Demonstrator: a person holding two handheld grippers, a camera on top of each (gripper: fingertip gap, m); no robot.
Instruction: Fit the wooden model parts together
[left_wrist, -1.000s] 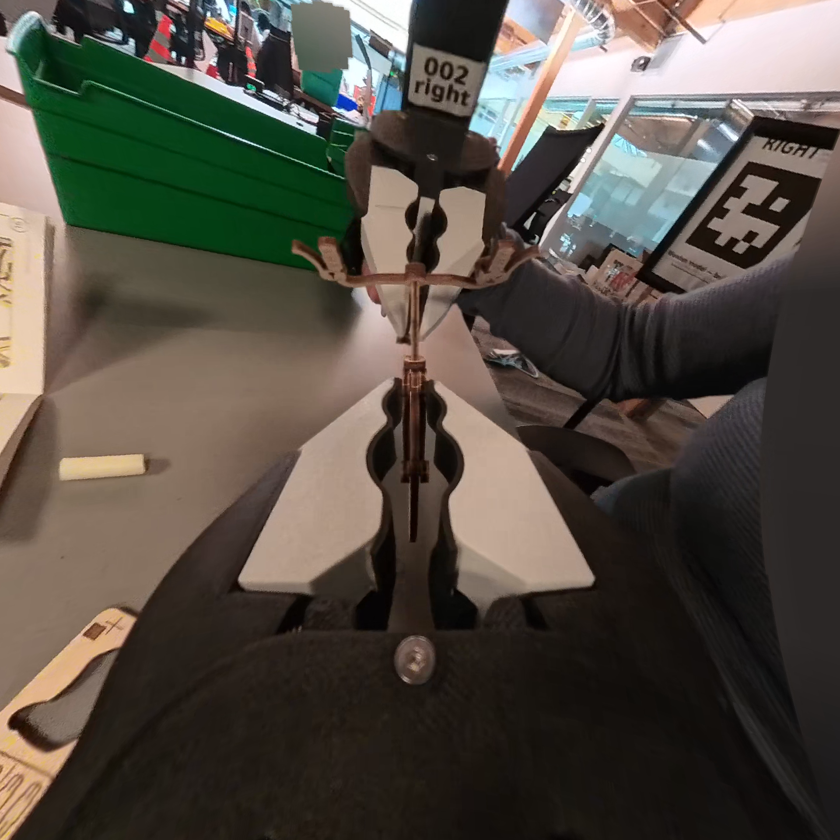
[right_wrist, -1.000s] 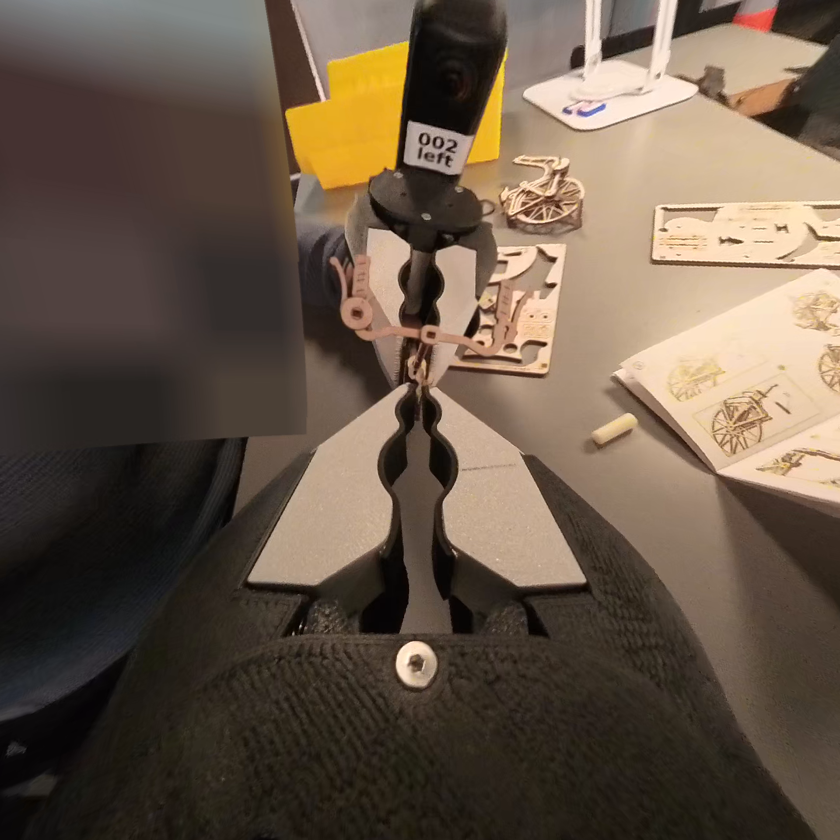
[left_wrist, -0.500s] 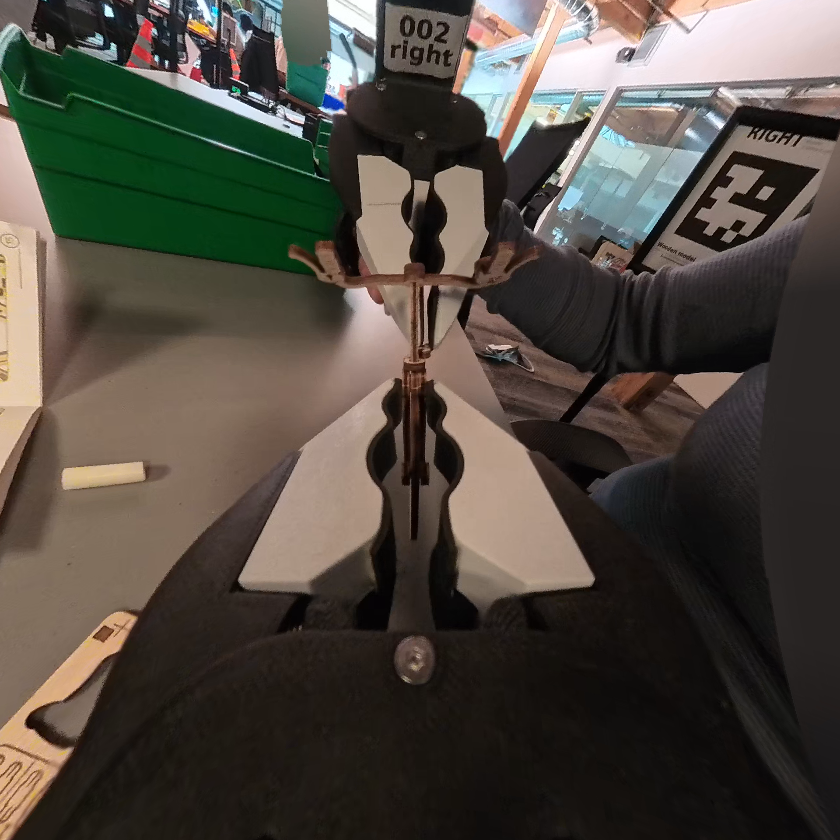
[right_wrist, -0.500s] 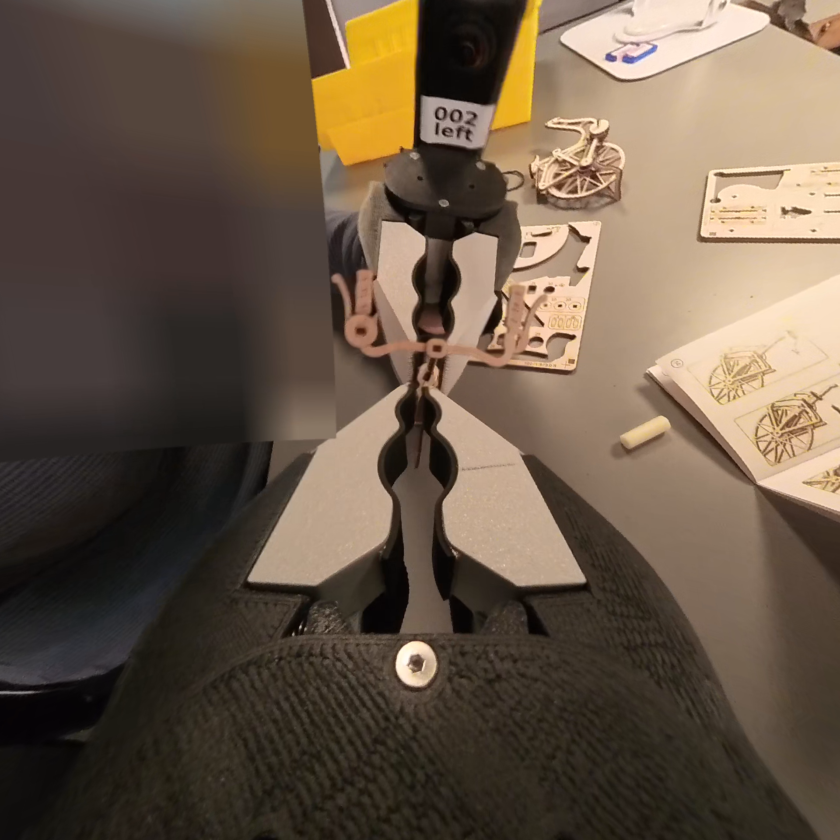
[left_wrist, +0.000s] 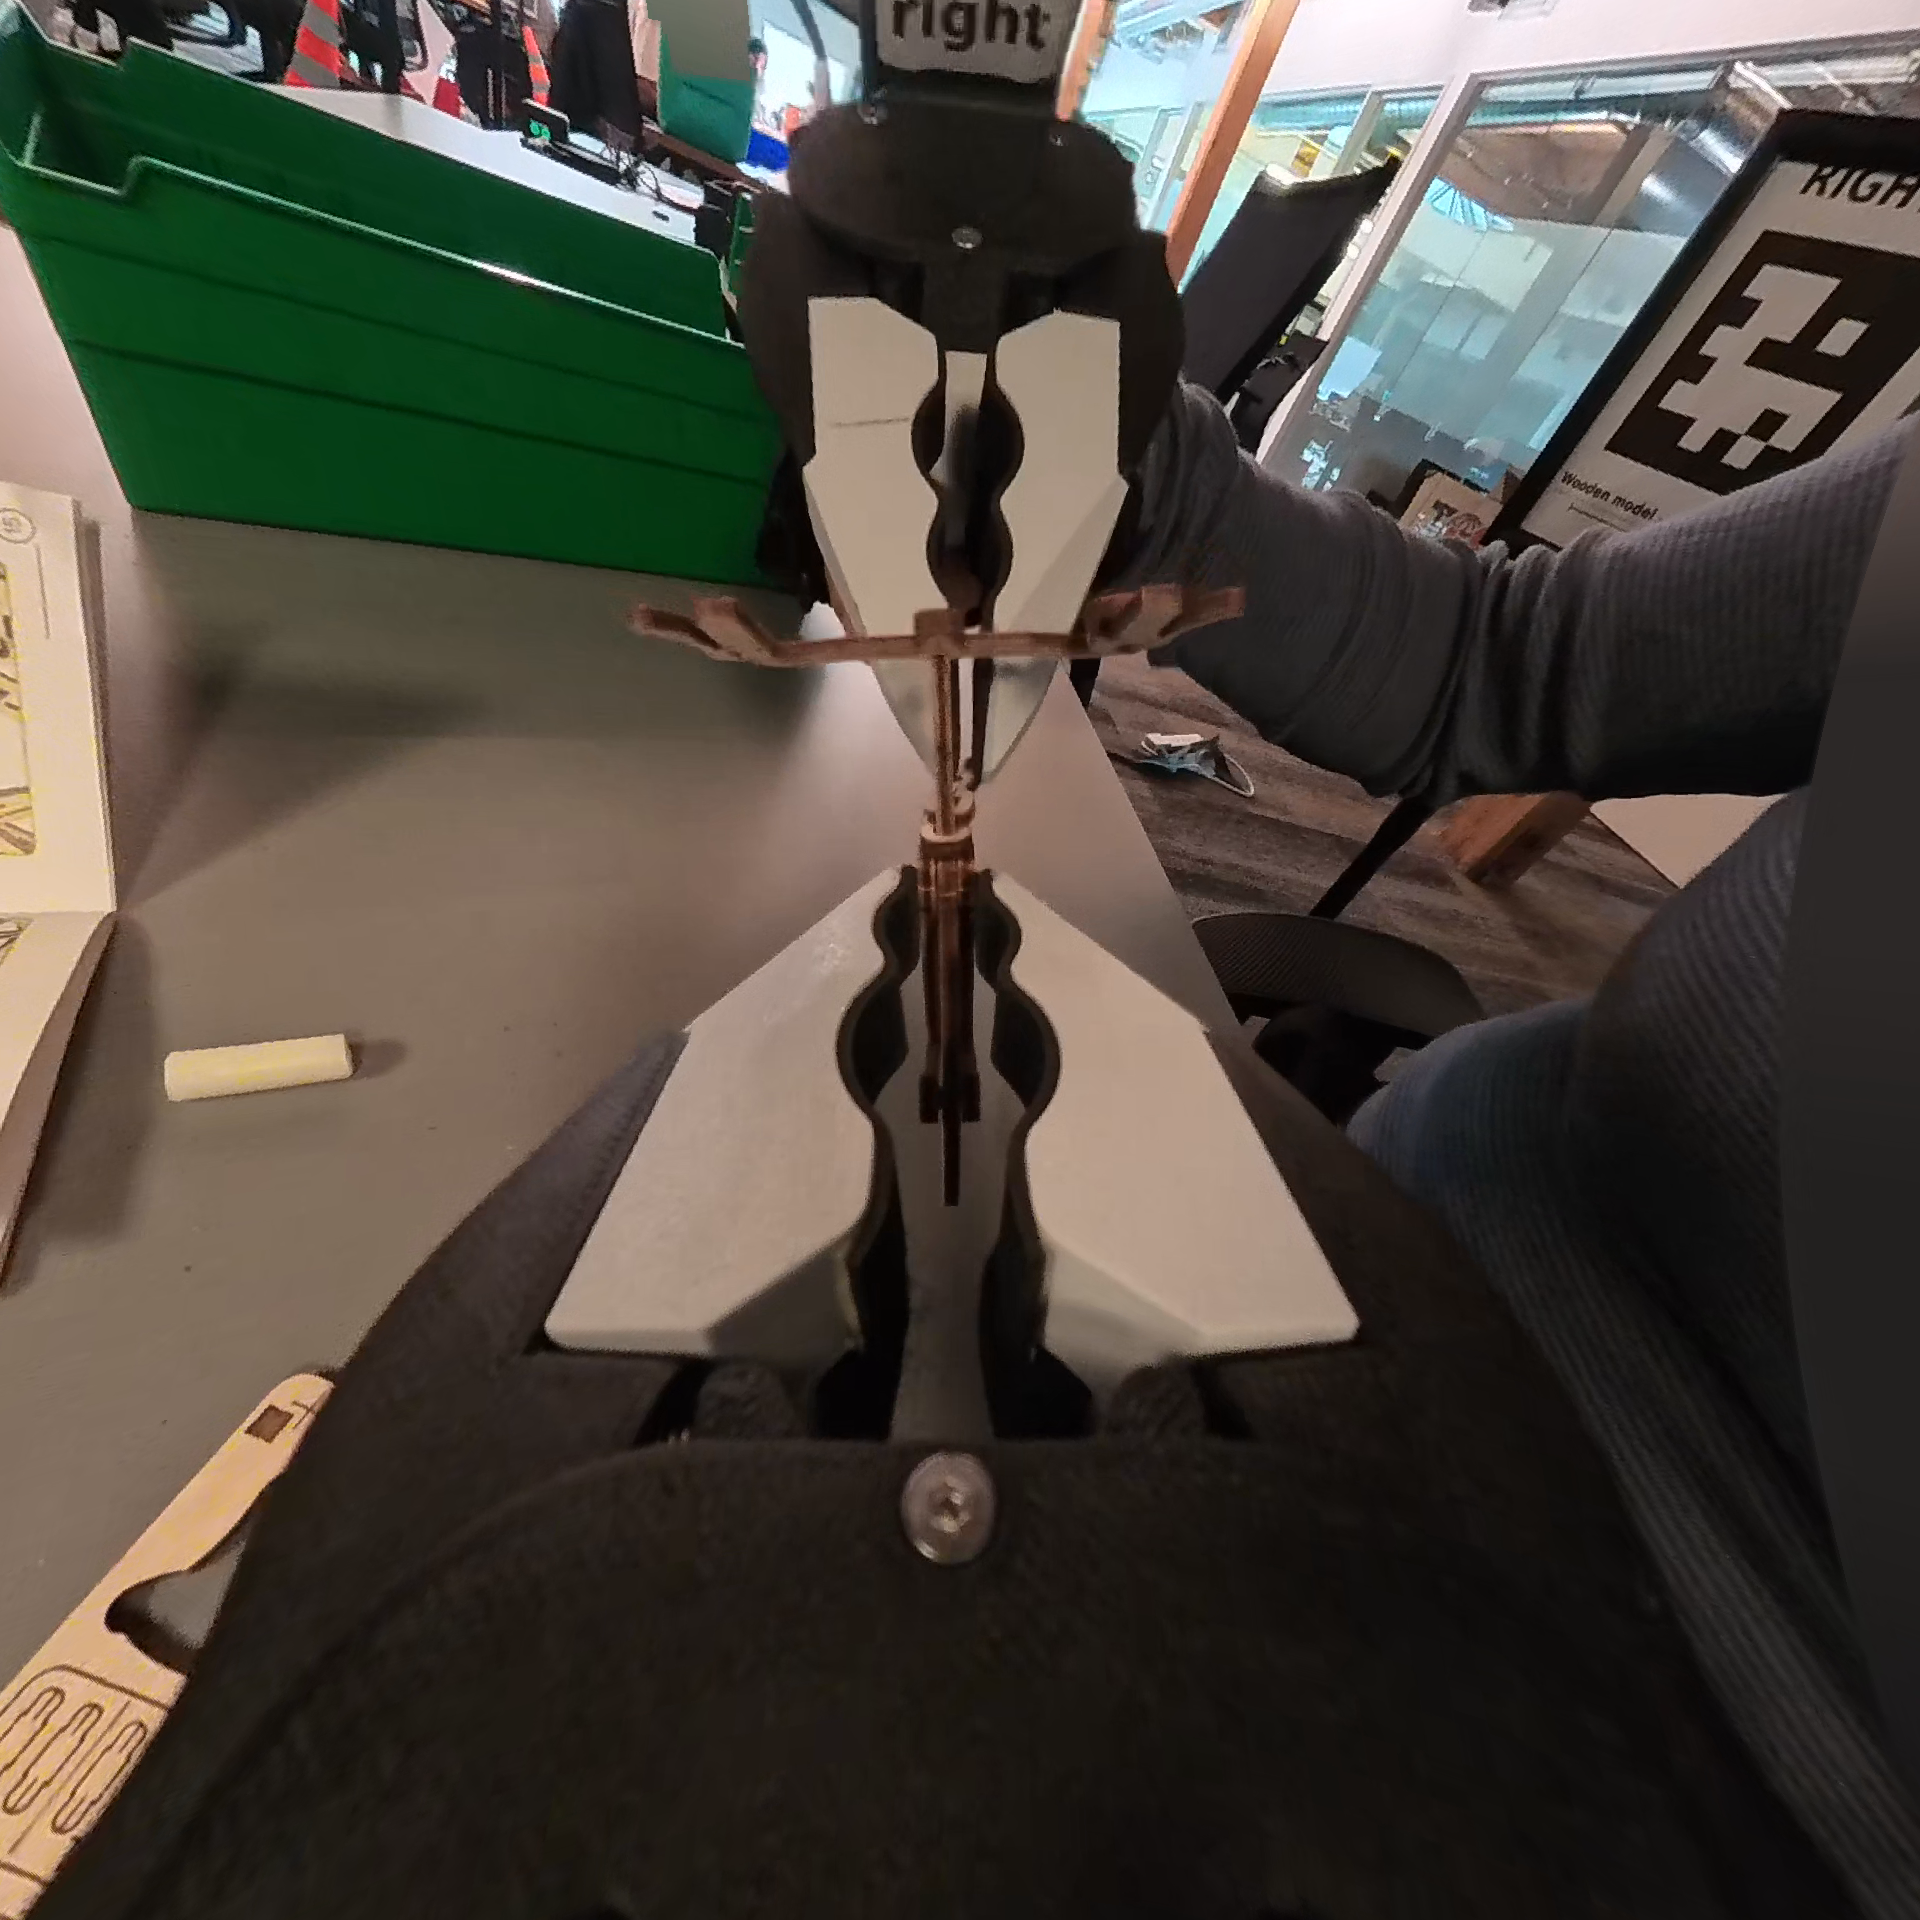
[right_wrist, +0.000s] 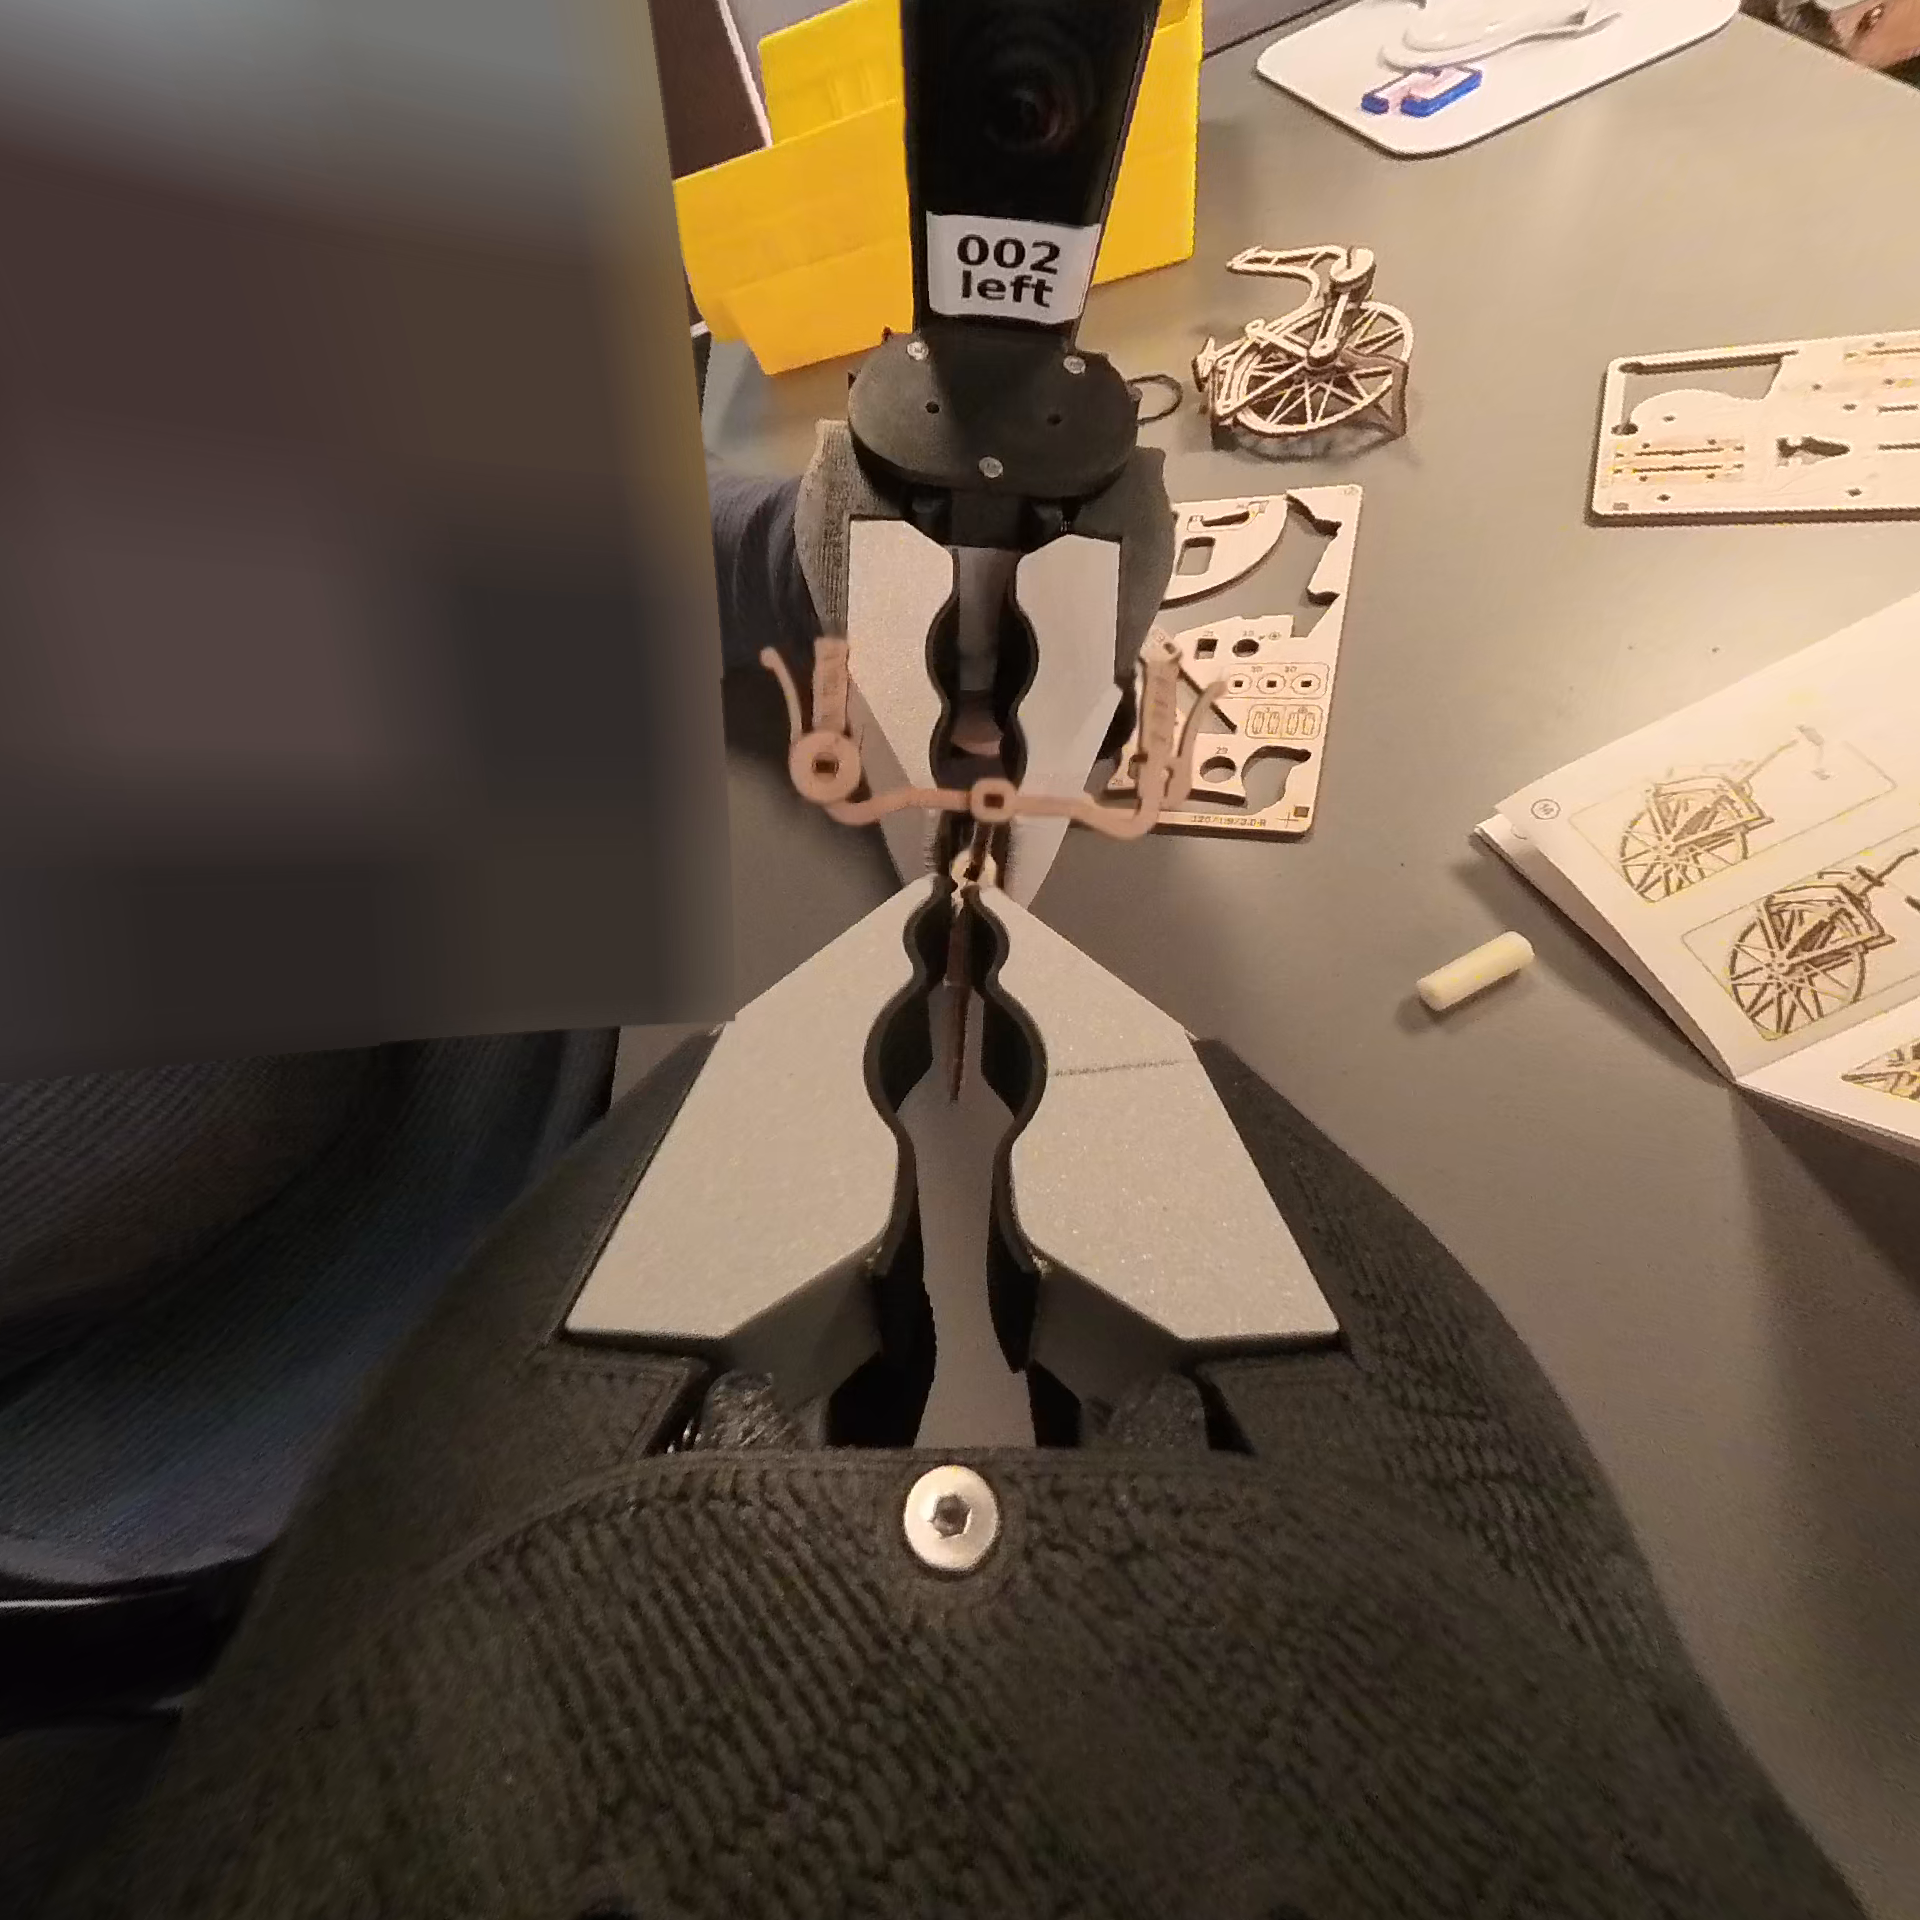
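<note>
In the left wrist view my left gripper (left_wrist: 945, 883) is shut on the thin stem (left_wrist: 943, 997) of a wooden handlebar part. The handlebar (left_wrist: 935, 649) stands crosswise above the tips. My right gripper (left_wrist: 951, 769) faces it from above, tip to tip. In the right wrist view my right gripper (right_wrist: 961, 888) is shut on a thin wooden strip (right_wrist: 956, 997). The strip's end meets the stem just under the handlebar (right_wrist: 987, 800). The left gripper (right_wrist: 971, 857) stands right behind it. How the two parts join is hidden between the tips.
Green bins (left_wrist: 395, 343) stand at the back of the grey table. A small white cylinder (right_wrist: 1475, 966), an instruction booklet (right_wrist: 1766, 914), two wooden part sheets (right_wrist: 1247, 665) (right_wrist: 1766, 436), a built wooden bicycle (right_wrist: 1309, 353) and a yellow bin (right_wrist: 821, 208) lie around. A sleeve (left_wrist: 1455, 644) reaches in from the right. The small white cylinder (right_wrist: 1475, 966) is about equally far from each gripper, around 15 cm. Look for it in the left wrist view (left_wrist: 259, 1056) too.
The right gripper has come closer to the left one and risen in its view. Seen from the right gripper, the handlebar has turned from tilted to level. Both stay shut.
</note>
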